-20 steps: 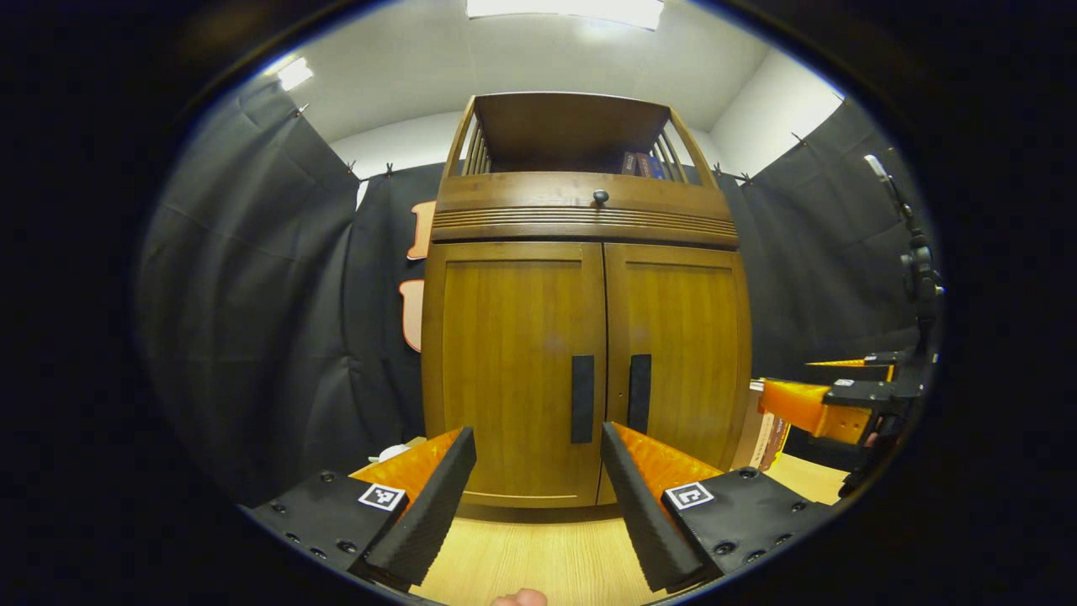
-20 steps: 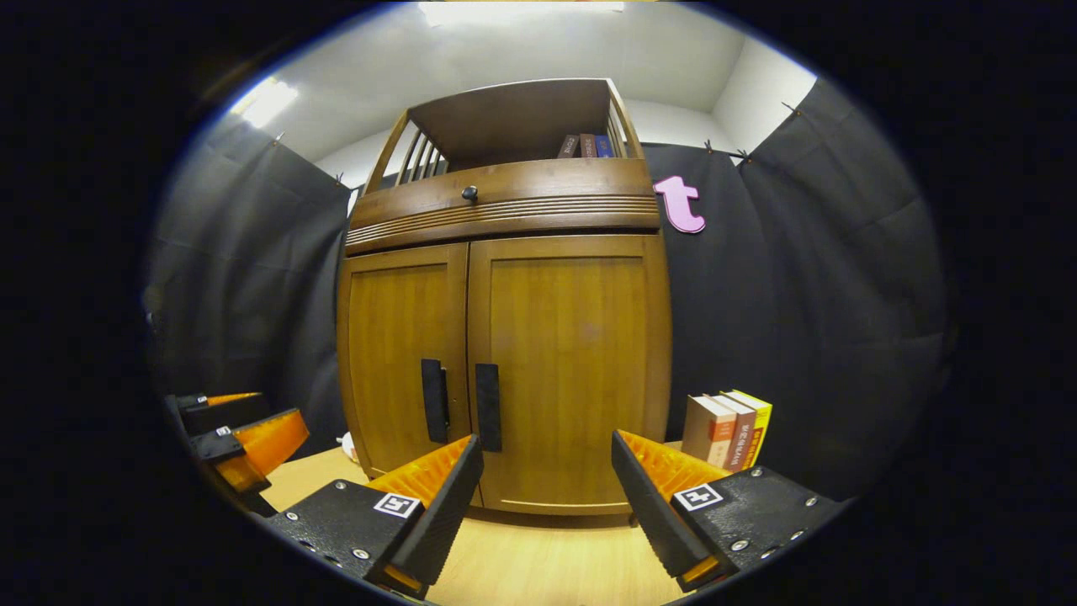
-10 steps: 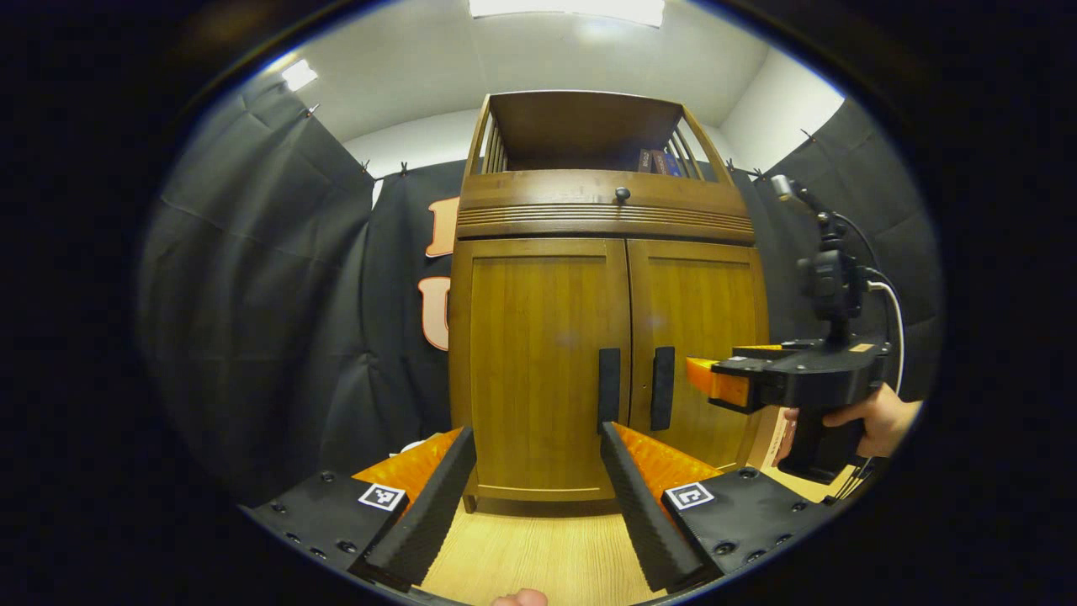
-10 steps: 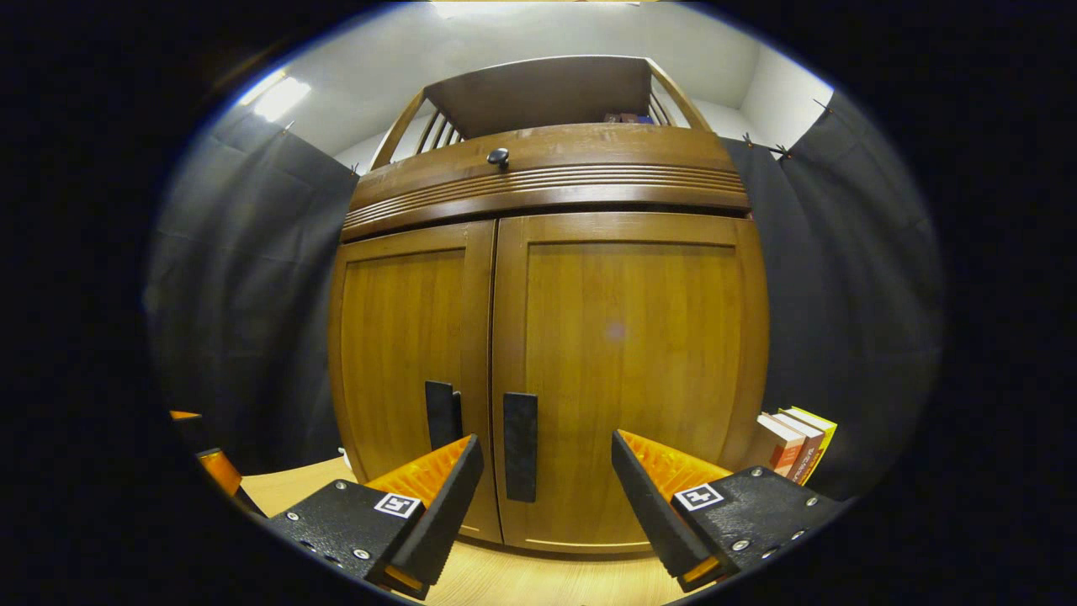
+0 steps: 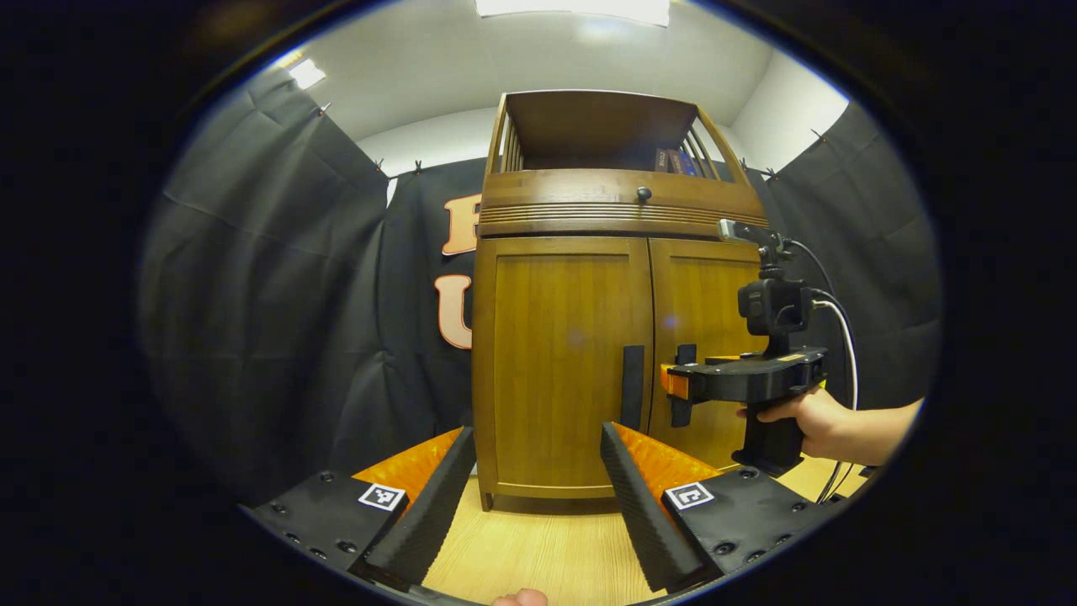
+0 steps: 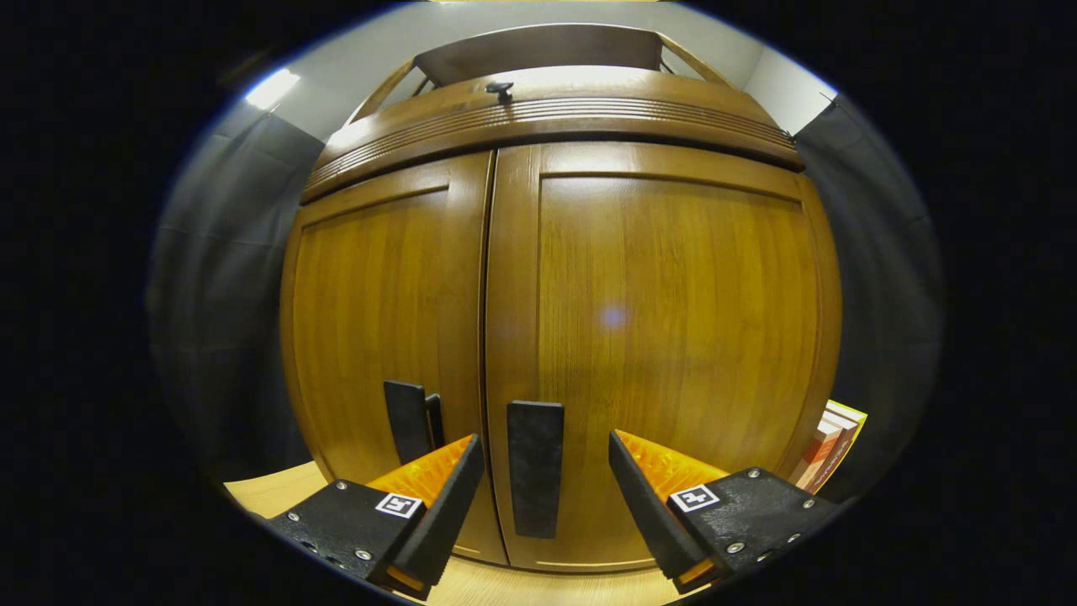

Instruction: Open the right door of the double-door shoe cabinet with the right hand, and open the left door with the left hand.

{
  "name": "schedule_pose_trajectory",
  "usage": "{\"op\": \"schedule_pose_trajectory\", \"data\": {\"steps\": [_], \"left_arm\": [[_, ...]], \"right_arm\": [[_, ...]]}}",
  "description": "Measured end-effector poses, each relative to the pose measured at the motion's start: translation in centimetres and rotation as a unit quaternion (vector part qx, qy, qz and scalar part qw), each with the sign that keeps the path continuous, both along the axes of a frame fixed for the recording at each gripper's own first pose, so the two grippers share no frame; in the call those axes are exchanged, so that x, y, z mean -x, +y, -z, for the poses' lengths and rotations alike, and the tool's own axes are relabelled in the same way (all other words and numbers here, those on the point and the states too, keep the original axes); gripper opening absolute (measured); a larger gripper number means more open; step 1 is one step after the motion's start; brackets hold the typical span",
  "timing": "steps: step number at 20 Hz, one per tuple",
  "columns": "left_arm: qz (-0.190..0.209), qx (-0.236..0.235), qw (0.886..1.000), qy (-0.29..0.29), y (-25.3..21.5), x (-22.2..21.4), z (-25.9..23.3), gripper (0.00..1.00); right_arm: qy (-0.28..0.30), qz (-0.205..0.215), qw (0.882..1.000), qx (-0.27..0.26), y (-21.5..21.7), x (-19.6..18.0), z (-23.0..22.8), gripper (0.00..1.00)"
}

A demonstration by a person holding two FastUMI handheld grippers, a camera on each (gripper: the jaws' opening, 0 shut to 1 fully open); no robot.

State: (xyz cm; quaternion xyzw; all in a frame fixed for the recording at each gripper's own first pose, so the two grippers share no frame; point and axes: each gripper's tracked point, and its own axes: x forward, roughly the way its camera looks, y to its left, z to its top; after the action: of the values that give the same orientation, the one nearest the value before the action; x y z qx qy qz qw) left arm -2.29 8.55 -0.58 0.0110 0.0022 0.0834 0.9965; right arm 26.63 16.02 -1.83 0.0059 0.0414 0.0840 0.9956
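Right gripper (image 6: 545, 505) spread apart, straddling right door handle (image 6: 535, 480) at lower centre, not clamped. Left gripper (image 5: 538, 505) apart, lower frame, short of closed shoe cabinet (image 5: 572, 353); its view catches hand (image 5: 820, 421) at right.

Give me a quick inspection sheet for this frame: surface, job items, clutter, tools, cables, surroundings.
Surface: light wooden tabletop, bare in front of the cabinet.
Job's things: shoe cabinet upright; left door and right door both shut; each has a dark vertical handle, left handle, right handle.
Clutter: books standing beside the cabinet's right side; more books on the cabinet's top shelf.
Grippers: left tool open, back from the cabinet; right tool open, its fingers either side of the right handle, not closed on it.
Cables: white cable running from the right tool's body.
Surroundings: black cloth wall, ceiling light.
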Motion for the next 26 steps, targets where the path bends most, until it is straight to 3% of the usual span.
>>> {"op": "schedule_pose_trajectory", "data": {"steps": [1, 2, 3, 4, 6, 7, 9, 10, 12, 14, 15, 17, 20, 22, 23, 26], "left_arm": [[-0.003, -0.002, 1.0, 0.0, 0.4, 0.0, 0.0, 0.94], [-0.005, -0.005, 1.0, 0.001, 0.7, 0.1, 0.0, 0.96], [-0.008, -0.008, 1.0, 0.002, 1.0, 0.2, 0.0, 0.94], [-0.011, -0.01, 1.0, 0.002, 1.3, 0.1, 0.0, 0.94], [-0.017, -0.01, 1.0, 0.003, 2.0, 0.1, 0.1, 0.96], [-0.018, -0.01, 1.0, 0.003, 2.0, 0.2, 0.0, 0.96], [-0.019, -0.01, 1.0, 0.001, 2.2, 0.3, 0.0, 0.99], [-0.019, -0.011, 1.0, 0.0, 2.3, 0.3, -0.1, 0.94], [-0.021, -0.009, 1.0, -0.001, 2.5, 0.4, 0.0, 0.96], [-0.02, -0.006, 1.0, -0.002, 2.3, 0.8, -0.1, 0.99], [-0.019, -0.006, 1.0, -0.003, 2.3, 1.0, -0.1, 0.97], [-0.019, -0.01, 1.0, -0.006, 2.4, 1.3, -0.4, 0.94], [-0.021, -0.01, 1.0, -0.008, 2.4, 1.9, -0.6, 0.99], [-0.025, -0.009, 1.0, -0.009, 2.5, 2.3, -0.6, 0.94], [-0.026, -0.008, 1.0, -0.009, 2.6, 2.4, -0.6, 0.94], [-0.03, -0.009, 0.999, -0.009, 2.7, 2.9, -0.8, 0.96]], "right_arm": [[0.005, 0.002, 1.0, 0.001, 0.1, -0.4, 0.5, 0.91], [0.011, 0.007, 1.0, 0.003, 0.1, -0.9, 0.9, 0.96], [0.012, 0.017, 1.0, 0.006, -0.3, -1.0, 1.0, 0.86], [0.003, 0.026, 1.0, 0.007, -0.5, -1.2, 0.8, 0.91], [-0.007, 0.035, 0.999, 0.017, -0.6, -1.2, 0.6, 0.75], [-0.005, 0.033, 0.999, 0.017, -0.5, -1.3, 0.9, 0.77], [0.0, 0.027, 1.0, -0.001, 0.1, -1.2, 1.1, 0.64], [0.001, 0.021, 1.0, -0.01, 0.5, -1.1, 1.1, 0.6], [-0.001, 0.018, 1.0, -0.016, 0.3, -1.1, 1.2, 0.38], [0.0, 0.011, 1.0, -0.024, 0.5, -1.1, 1.3, 0.38], [-0.003, 0.012, 1.0, -0.019, 0.4, -1.0, 1.2, 0.32], [-0.006, 0.018, 1.0, -0.005, 0.2, -1.1, 1.3, 0.32], [-0.001, 0.026, 1.0, -0.005, 0.0, -0.7, 1.4, 0.27], [0.001, 0.023, 1.0, -0.003, 0.0, -0.4, 1.4, 0.34], [0.003, 0.02, 1.0, -0.003, 0.0, -0.1, 1.4, 0.28], [0.004, 0.01, 1.0, -0.006, -0.3, 1.7, 1.3, 0.32]]}}
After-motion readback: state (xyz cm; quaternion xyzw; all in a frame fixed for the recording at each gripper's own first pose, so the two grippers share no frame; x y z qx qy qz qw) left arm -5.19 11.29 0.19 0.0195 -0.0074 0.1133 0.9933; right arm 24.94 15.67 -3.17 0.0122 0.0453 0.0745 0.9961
